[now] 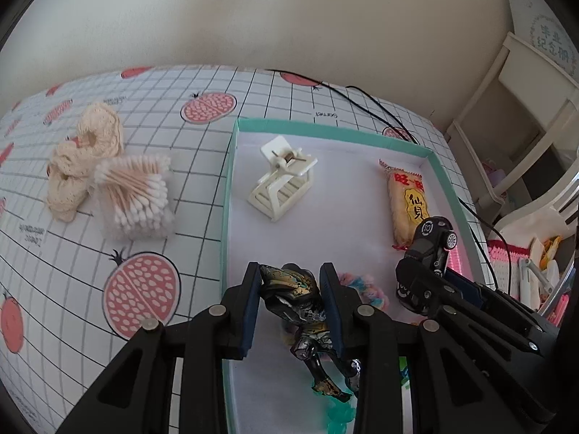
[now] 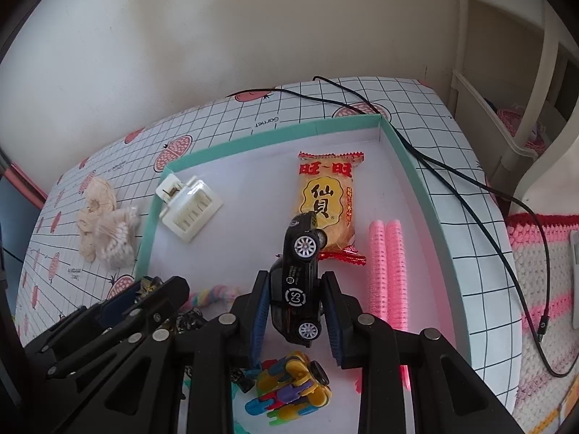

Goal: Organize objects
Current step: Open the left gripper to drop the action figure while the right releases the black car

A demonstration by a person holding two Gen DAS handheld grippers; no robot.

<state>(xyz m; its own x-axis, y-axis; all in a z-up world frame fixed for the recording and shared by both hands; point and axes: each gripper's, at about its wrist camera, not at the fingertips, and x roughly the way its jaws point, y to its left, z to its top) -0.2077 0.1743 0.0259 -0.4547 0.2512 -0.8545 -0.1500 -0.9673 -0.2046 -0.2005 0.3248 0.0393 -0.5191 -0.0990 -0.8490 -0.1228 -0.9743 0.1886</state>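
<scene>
Far left, on the grid-patterned tablecloth with pink pomegranate prints (image 1: 152, 238), a heap of cream crocheted pieces (image 1: 81, 159) is lying against a clear plastic box of cotton swabs (image 1: 135, 199); both are sitting outside the box.

Right of them, the shallow white cardboard box with a teal rim (image 1: 227, 195) is being used as the collecting place. Inside it, toward the far left corner, a cream plastic slatted holder (image 1: 280, 184) is resting tilted on the floor of the box.

Over the near left part of the box, a dark armoured action figure with gold markings (image 1: 300, 300) is being held by the left gripper (image 1: 294, 289); the jaws are closed to the figure's width, pads pressing on both flanks, legs hanging below. A pastel braided yarn piece (image 1: 365, 289) is lying just beyond the figure.

Further right, a yellow rice-cracker packet with red crimped ends (image 2: 327, 209) is lying flat. A glossy black toy car with silver wheels (image 2: 298, 282) is being gripped nose-up by the right gripper (image 2: 296, 311), jaws narrowed onto its sides, its front overlapping the packet in view. Below the car, a multicoloured plastic block toy (image 2: 293, 383) is sitting on the box floor.

Along the right wall, two pink ribbed rollers (image 2: 387, 275) are lying side by side. A black cable (image 2: 470, 195) is trailing over the tablecloth outside the rim.
</scene>
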